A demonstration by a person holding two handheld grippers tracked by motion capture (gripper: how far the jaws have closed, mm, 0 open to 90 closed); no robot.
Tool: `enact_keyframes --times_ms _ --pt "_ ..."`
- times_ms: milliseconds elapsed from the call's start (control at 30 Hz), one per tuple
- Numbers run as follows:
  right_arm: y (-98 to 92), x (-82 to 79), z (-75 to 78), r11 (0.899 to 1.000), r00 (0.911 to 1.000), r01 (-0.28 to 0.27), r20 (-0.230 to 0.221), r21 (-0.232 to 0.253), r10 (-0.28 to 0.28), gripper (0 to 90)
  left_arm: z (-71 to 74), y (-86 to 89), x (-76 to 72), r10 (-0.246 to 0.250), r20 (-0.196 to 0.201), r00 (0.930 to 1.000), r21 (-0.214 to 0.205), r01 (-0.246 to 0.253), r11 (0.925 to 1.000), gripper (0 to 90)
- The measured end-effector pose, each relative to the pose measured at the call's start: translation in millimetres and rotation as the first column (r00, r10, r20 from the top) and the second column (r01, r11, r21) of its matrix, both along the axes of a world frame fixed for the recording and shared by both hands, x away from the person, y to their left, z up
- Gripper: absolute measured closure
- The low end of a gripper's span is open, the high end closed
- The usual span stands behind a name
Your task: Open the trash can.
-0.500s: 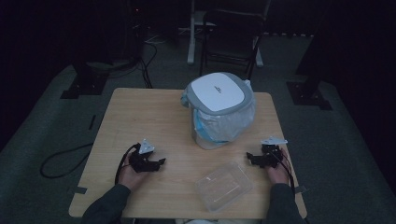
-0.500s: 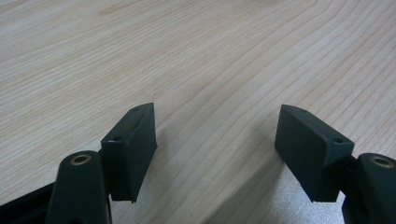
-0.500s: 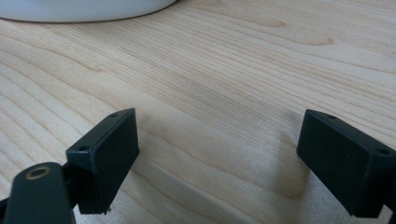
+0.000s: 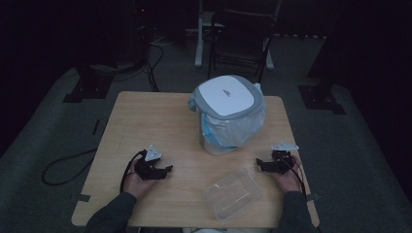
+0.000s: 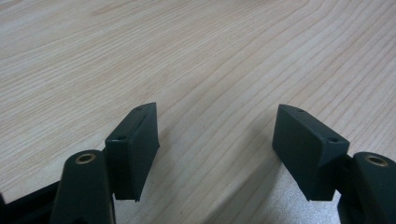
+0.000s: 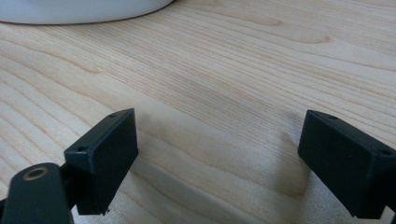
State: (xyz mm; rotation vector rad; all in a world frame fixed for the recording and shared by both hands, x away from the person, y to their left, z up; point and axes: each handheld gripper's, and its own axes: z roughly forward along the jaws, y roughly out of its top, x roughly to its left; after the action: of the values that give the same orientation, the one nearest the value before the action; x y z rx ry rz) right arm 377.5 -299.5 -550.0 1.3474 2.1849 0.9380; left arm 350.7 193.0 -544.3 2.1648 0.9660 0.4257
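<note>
Left gripper [image 4: 167, 169] resting on table [image 4: 145, 121], jaws gaping, empty. Right gripper [image 4: 258, 164] likewise. Clear plastic container [image 4: 232, 192] lying between them, at 6 o'clock from lidded bin [image 4: 228, 114], touching neither.

From up high it's dim and grainy, the room behind sinking into near black, and only the table [image 4: 145, 121] catches a soft light from above. Down at my left gripper [image 5: 217, 140] the wood is bright and evenly lit, grain sharp, faint shadow under the jaws. My right gripper [image 6: 219, 158] looks crisp too, with the far edge softly blurred
</note>
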Motion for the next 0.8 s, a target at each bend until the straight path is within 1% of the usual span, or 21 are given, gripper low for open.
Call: enact_keyframes --times_ms 800 --pt "-0.1 0.3 0.0 1.0 1.0 0.002 -0.001 0.001 -0.002 11.4 -0.1 -0.9 -0.3 0.009 -0.001 1.0 0.002 -0.009 1.0 30.5"
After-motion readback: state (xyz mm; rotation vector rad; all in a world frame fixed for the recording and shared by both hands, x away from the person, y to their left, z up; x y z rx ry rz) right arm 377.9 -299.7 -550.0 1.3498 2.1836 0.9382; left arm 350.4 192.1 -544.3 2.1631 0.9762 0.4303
